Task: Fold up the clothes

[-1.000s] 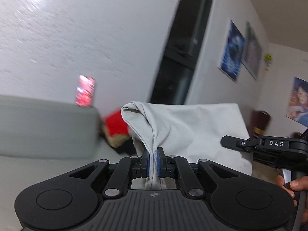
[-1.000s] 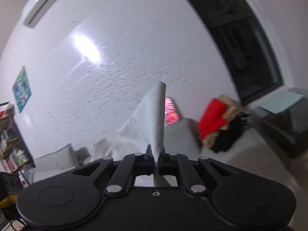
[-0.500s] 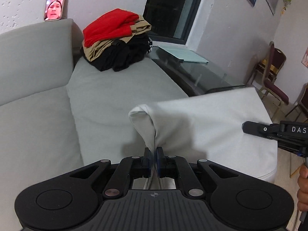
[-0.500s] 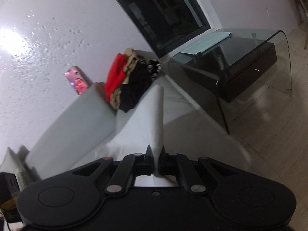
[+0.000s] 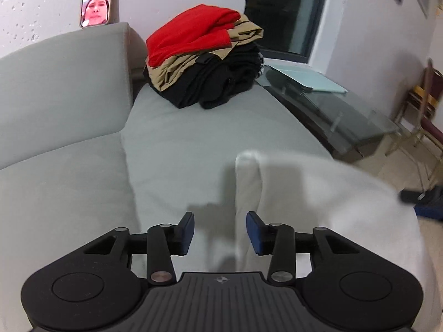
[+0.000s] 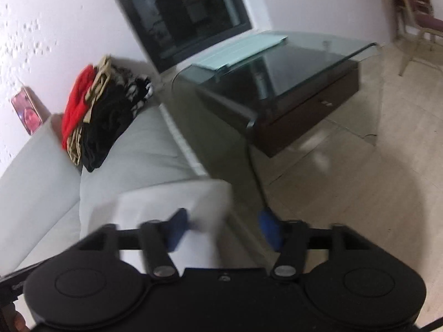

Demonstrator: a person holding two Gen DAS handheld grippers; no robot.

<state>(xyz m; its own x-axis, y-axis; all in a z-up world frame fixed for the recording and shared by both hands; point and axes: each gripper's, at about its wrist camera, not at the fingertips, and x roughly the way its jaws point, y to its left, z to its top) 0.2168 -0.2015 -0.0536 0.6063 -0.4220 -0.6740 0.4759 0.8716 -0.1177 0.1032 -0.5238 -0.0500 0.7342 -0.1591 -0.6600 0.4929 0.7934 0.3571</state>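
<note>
We see the left tool (image 5: 220,231) with its jaws just opened to a moderate gap; a fold of the white cloth (image 5: 318,193) stands between the blue pads (image 5: 253,232), close to the right one, and neither pad presses it. The cloth lies ahead and to the right of this tool on the sofa (image 5: 69,179), blurred along its far edge. Far ahead, at the sofa's end, sits a pile (image 5: 205,58) of folded red, tan and black clothes, and further left a phone (image 5: 97,0) leans on the wall above the backrest. To the right of the pile stands a glass table (image 5: 332,105), with a chair (image 5: 426,102) beyond it. The right tool (image 6: 224,228) has also just opened, wider than the left; the cloth (image 6: 171,202) lies under and ahead of its left pad (image 6: 177,228), blurred, so we cannot tell whether it touches, and nothing is clamped. Ahead and to the left of this tool are the pile (image 6: 102,113) and phone (image 6: 26,110); ahead and right, the table (image 6: 277,74) and bare floor (image 6: 373,193).
</note>
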